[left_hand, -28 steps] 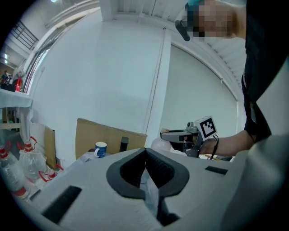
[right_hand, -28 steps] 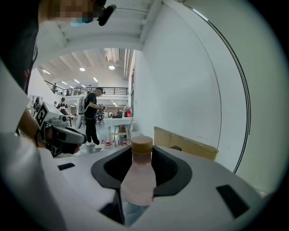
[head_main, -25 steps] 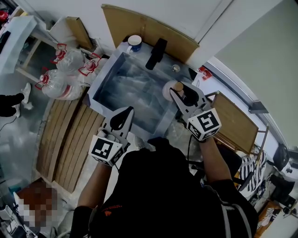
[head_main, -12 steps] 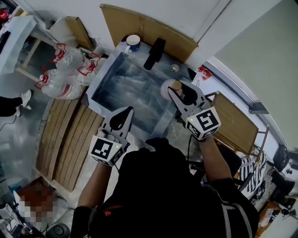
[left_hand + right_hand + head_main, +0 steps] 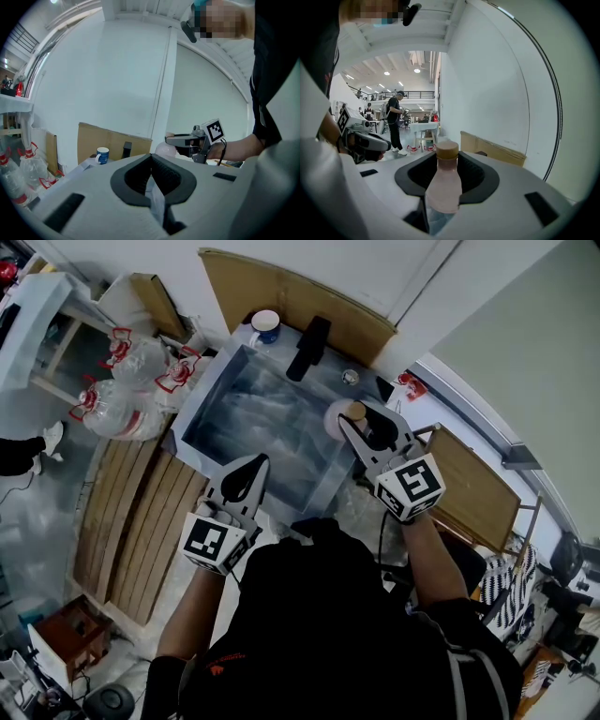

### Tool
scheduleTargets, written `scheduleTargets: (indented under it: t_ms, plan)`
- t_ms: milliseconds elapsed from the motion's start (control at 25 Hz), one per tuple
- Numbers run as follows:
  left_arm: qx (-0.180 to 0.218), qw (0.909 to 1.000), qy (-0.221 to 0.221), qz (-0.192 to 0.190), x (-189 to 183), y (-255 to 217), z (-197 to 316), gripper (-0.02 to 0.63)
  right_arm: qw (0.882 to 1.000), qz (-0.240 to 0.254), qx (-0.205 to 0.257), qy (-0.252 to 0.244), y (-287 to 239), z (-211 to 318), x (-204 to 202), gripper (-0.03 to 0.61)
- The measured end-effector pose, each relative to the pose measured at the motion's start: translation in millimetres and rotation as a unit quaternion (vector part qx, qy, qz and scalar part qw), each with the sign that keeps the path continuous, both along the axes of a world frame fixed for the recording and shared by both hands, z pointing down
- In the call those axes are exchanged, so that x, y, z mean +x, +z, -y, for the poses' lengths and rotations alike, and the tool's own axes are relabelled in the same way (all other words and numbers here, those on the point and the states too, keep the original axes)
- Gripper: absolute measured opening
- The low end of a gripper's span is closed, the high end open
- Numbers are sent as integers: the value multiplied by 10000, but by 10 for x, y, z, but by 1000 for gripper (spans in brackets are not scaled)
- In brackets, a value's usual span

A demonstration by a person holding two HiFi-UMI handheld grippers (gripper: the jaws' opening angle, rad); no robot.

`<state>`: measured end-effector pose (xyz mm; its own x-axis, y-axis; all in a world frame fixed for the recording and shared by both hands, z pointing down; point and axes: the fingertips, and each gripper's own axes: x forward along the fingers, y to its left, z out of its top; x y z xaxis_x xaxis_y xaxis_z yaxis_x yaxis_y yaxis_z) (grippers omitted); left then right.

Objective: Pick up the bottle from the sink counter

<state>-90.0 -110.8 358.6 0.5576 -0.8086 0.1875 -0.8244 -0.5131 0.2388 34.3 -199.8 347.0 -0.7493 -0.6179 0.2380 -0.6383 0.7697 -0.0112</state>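
Item: bottle (image 5: 443, 187), pale body, tan cap. Long axis upright, running along the fingers, cap toward their tips.
Location: at the right rim of the sink (image 5: 246, 418); whether it stands on the bench (image 5: 330, 365) or is clear of it cannot be told.
Right gripper (image 5: 364, 426): fingers clamped on the bottle's sides.
Left gripper (image 5: 151, 160): fingers together, empty, well apart from the bottle, at the sink's near edge.
Next move: probably a straight lift by the right.

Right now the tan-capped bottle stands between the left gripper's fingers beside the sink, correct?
No. The bottle stands between the right gripper's fingers, not the left's; the right gripper view shows it. The left gripper is shut on nothing.
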Motion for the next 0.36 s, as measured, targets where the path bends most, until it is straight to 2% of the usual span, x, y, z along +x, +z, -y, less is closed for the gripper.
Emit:
scheduleTargets:
  t_ms: [360]
  plan:
    - [-41,10000,-26,-27,50,52,59,18,10000,-44,-38,8,63,51,64,141]
